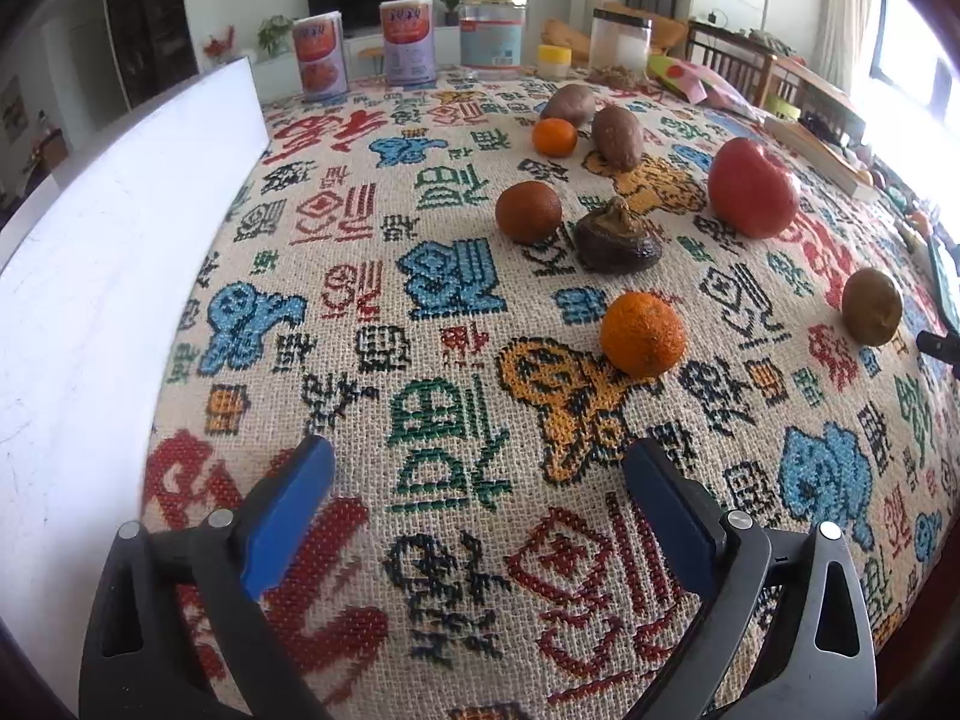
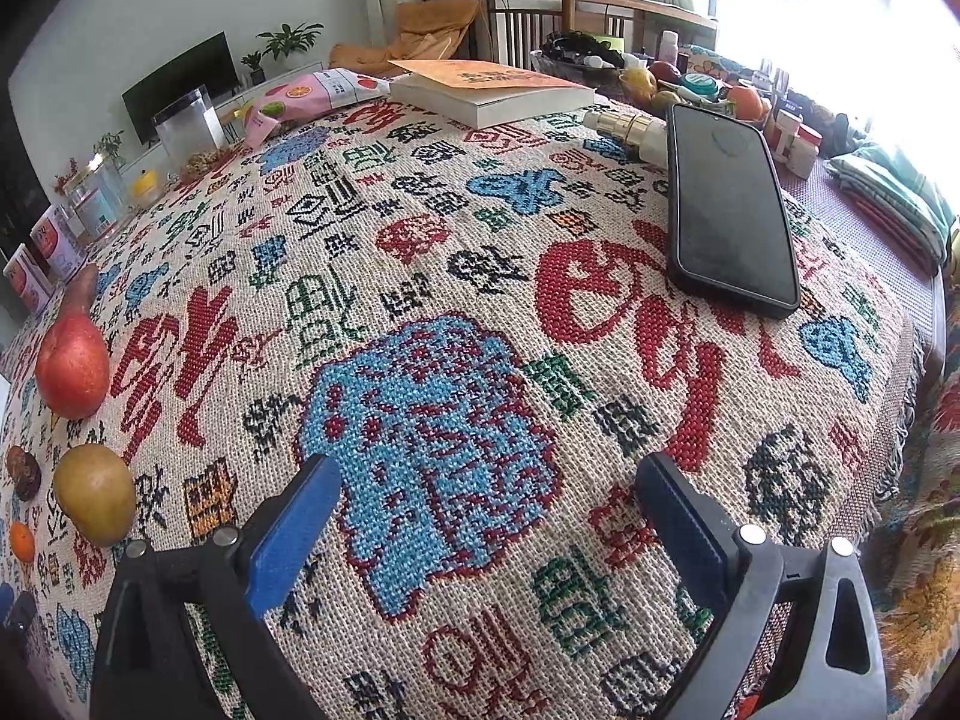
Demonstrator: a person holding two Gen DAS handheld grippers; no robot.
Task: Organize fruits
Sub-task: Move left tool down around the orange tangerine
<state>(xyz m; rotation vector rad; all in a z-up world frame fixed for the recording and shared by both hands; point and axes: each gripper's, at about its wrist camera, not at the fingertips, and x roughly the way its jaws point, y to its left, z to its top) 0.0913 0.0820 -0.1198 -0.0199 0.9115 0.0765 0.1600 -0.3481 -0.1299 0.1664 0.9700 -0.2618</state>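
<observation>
In the left wrist view, fruits lie loose on the patterned tablecloth: a bright orange (image 1: 642, 333) nearest, a dark wrinkled fruit (image 1: 618, 238), a brown-red round fruit (image 1: 528, 211), a red apple (image 1: 753, 187), a greenish-brown fruit (image 1: 871, 306), a small orange (image 1: 554, 136) and two brown oval fruits (image 1: 617, 136). My left gripper (image 1: 480, 471) stands open over bare cloth, short of the orange. My right gripper (image 2: 489, 480) is open over a blue pattern, nothing between its fingers. The red apple (image 2: 72, 360) and a yellow-green fruit (image 2: 95, 493) sit at its far left.
A white board (image 1: 120, 240) borders the table's left side. Cans and jars (image 1: 408, 39) line the far edge. A black phone (image 2: 729, 210), a book (image 2: 492, 93), a snack bag (image 2: 306, 96) and a bottle (image 2: 630, 129) lie toward the right, where the cloth's edge drops off.
</observation>
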